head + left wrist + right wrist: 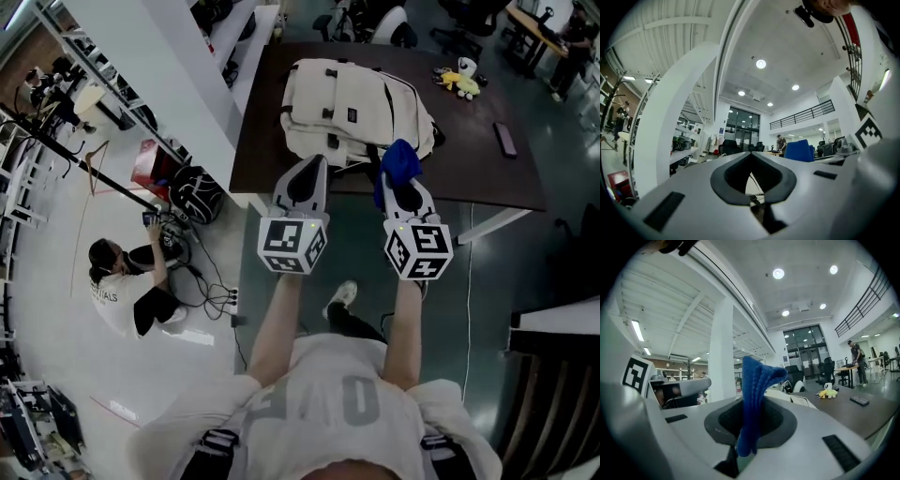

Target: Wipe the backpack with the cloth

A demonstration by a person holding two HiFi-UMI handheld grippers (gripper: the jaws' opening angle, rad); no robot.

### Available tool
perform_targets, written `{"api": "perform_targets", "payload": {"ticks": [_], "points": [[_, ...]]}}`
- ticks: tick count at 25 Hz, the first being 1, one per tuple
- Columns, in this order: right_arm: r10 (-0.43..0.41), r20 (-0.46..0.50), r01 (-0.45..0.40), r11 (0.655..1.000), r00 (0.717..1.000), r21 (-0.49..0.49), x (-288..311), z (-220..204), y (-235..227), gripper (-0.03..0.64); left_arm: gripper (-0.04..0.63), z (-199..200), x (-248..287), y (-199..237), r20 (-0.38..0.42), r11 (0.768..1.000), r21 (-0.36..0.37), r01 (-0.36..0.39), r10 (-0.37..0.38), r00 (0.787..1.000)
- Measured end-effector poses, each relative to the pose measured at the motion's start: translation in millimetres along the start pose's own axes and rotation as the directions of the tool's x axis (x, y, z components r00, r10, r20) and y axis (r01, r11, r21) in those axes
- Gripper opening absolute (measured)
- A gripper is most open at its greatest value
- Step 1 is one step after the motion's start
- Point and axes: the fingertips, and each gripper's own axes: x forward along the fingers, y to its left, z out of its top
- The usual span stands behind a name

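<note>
A cream backpack [356,112] lies flat on the dark brown table [487,178], near its front edge. In the head view my left gripper [314,164] is shut and empty, its tips over the table's front edge just short of the backpack's near side. Beside it, my right gripper [401,180] is shut on a blue cloth [400,159], which bunches up above the jaws against the backpack's near right corner. The right gripper view shows the blue cloth [757,394] standing up from the closed jaws. The left gripper [751,171] shows its jaws together with nothing between them.
A yellow soft toy [461,82] and a dark flat object [504,139] lie on the table's right part. A person [122,281] crouches on the floor at left beside a black bag [195,195] and cables. A white wall runs along the table's left side.
</note>
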Motion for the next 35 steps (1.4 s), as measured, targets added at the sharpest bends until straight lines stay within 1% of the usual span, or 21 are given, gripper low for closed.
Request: {"api": "perform_targets", "payload": {"ticks": [2,3,5,8,11,13,15,17,21,24,26,30,35], "points": [[0.033,0.02,-0.034,0.999,0.999,0.033,-32.7,-3.1,25.2,0.038,0.003,2.4,-36.2,-12.6,0.001,1.0,-0.012,-0.006,0.006,1.0],[0.036,0.031,-0.037,0.998,0.999,0.048,-49.0,-4.7,35.3,0.038,0.003,2.9,-53.2,-18.6,-0.001,1.0,-0.016,-0.008,0.008,1.0],[0.015,0.039,-0.017,0.998,0.999,0.065,-78.5,-9.0,50.6,0.038,0.003,2.3,-83.3,-28.5,-0.013,1.0,-0.013,-0.01,0.009,1.0],[-0.007,0.018,0.006,0.999,1.0,0.044,-109.6,-12.3,65.4,0.038,0.003,6.2,-114.5,-36.2,-0.021,1.0,-0.01,-0.018,0.018,1.0],[0.002,0.018,-0.003,1.0,1.0,0.02,-134.7,-3.5,74.0,0.038,0.003,19.5,-134.3,-45.0,0.003,0.999,-0.023,-0.036,0.036,0.999],[0.007,0.026,-0.007,1.0,1.0,-0.013,-151.1,4.8,76.0,0.038,0.003,29.7,-144.5,-54.5,0.027,0.998,-0.027,-0.053,0.054,0.998],[0.001,0.024,0.001,0.998,1.0,-0.067,-166.6,10.5,76.0,0.038,0.003,38.3,-154.4,-66.1,0.051,0.997,-0.04,-0.071,0.073,0.996],[-0.013,0.013,0.014,0.995,1.0,-0.101,-183.1,12.8,75.3,0.038,0.003,42.0,-162.1,-79.9,0.052,0.995,-0.051,-0.082,0.084,0.995],[-0.014,-0.015,0.013,0.998,1.0,-0.065,-213.4,3.9,66.9,0.038,0.003,36.4,-175.1,-117.1,0.014,0.997,-0.016,-0.075,0.075,0.997],[-0.012,-0.01,0.012,0.999,1.0,-0.049,-225.9,1.4,60.8,0.038,0.003,30.9,-182.4,-134.7,-0.003,0.998,-0.001,-0.065,0.065,0.998],[-0.011,0.001,0.011,0.998,1.0,-0.056,-231.5,4.9,60.1,0.038,0.003,30.7,-185.4,-138.7,-0.006,0.998,0.002,-0.066,0.066,0.998],[-0.011,0.011,0.011,0.996,1.0,-0.084,-239.1,10.4,59.6,0.038,0.003,36.9,-187.9,-140.1,0.014,0.997,-0.009,-0.077,0.077,0.997],[-0.02,0.018,0.021,0.995,1.0,-0.096,-246.5,16.0,53.7,0.038,0.003,42.6,-185.7,-146.8,0.031,0.997,-0.014,-0.072,0.072,0.997]]}}
